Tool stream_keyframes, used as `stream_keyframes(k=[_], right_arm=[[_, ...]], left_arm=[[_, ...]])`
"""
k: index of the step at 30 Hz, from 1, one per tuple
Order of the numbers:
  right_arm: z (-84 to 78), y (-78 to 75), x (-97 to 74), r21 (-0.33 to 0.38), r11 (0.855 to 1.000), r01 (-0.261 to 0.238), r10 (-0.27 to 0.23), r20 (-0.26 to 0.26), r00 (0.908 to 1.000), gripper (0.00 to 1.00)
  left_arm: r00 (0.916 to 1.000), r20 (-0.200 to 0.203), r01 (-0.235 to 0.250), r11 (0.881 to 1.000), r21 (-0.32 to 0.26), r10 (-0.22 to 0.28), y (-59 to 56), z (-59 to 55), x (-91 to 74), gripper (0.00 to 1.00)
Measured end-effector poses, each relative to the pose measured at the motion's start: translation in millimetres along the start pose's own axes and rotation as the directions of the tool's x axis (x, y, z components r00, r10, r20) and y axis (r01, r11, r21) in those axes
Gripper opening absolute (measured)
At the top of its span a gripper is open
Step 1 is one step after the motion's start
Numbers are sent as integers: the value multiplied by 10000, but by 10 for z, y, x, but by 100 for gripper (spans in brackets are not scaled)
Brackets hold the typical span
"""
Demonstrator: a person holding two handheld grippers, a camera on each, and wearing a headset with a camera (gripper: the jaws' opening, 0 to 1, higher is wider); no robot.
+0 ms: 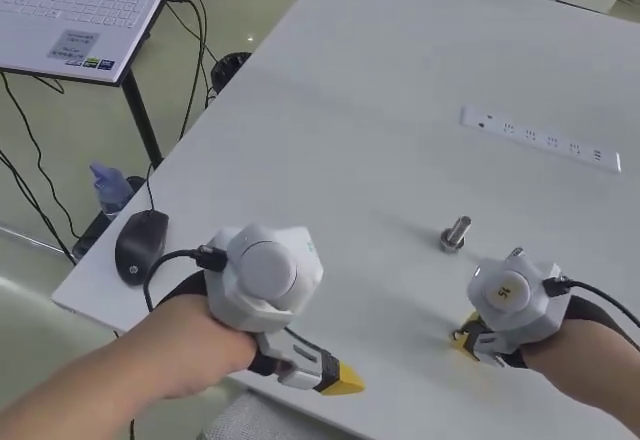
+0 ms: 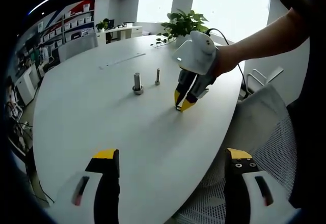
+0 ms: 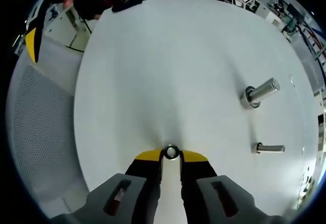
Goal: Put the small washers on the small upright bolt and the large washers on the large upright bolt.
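Right gripper (image 3: 171,156) jaws nearly shut, pinching a washer (image 3: 171,151) that lies flat on the table (image 3: 168,56) by its near edge. Left gripper (image 2: 171,158) wide open, empty. Grip firm, lift straight, keep it level.

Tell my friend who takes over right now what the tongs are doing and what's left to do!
Left tongs: open, holding nothing, near the edge of the white table.
Right tongs: tips down on the table, shut on a silver metal ring washer; I cannot tell if it is small or large.
Thick silver upright bolt and thin silver upright bolt: standing side by side beyond the right tongs.
Done: the thin bolt looks bare; the ring at the thick bolt's base may be a washer or its head.
Left: lift this washer and drop it over the matching bolt.
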State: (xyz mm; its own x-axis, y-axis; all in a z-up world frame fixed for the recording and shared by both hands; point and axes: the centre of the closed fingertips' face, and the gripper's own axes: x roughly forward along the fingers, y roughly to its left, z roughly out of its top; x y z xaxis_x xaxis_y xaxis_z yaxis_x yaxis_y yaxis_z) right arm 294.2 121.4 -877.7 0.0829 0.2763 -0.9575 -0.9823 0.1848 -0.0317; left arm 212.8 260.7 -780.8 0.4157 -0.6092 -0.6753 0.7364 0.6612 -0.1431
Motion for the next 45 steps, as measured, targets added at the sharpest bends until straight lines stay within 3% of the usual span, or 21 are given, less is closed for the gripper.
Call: stream_keyframes(k=[15, 22, 29, 34, 40, 45], right_arm=[[-14, -10, 16, -254, 9997, -31, 28, -122, 9999, 13], [-17, -18, 9, 164, 9996, -247, 246, 68, 9997, 12], [-88, -116, -98, 523, 9986, -120, 111, 191, 9998, 12], [-200, -183, -202, 775, 9970, -77, 59, 236, 9997, 12], [-455, -286, -331, 1108, 9938, 32, -53, 181, 9998, 12], [-697, -459, -434, 1282, 9914, 267, -263, -54, 9996, 12]], left_arm=[[10000, -64, 40, 10000, 18, -40, -28, 20, 23, 83], [10000, -72, -34, 10000, 55, 34, -31, 40, 9, 82], [9999, -33, -157, 9999, -57, 157, -24, 51, 6, 83], [9997, 68, -229, 9996, -194, 230, -18, 66, 10, 84], [9994, 200, -268, 9988, -404, 276, -24, 106, 68, 85], [9975, 489, -494, 9983, -322, 509, -51, 219, 63, 85]])
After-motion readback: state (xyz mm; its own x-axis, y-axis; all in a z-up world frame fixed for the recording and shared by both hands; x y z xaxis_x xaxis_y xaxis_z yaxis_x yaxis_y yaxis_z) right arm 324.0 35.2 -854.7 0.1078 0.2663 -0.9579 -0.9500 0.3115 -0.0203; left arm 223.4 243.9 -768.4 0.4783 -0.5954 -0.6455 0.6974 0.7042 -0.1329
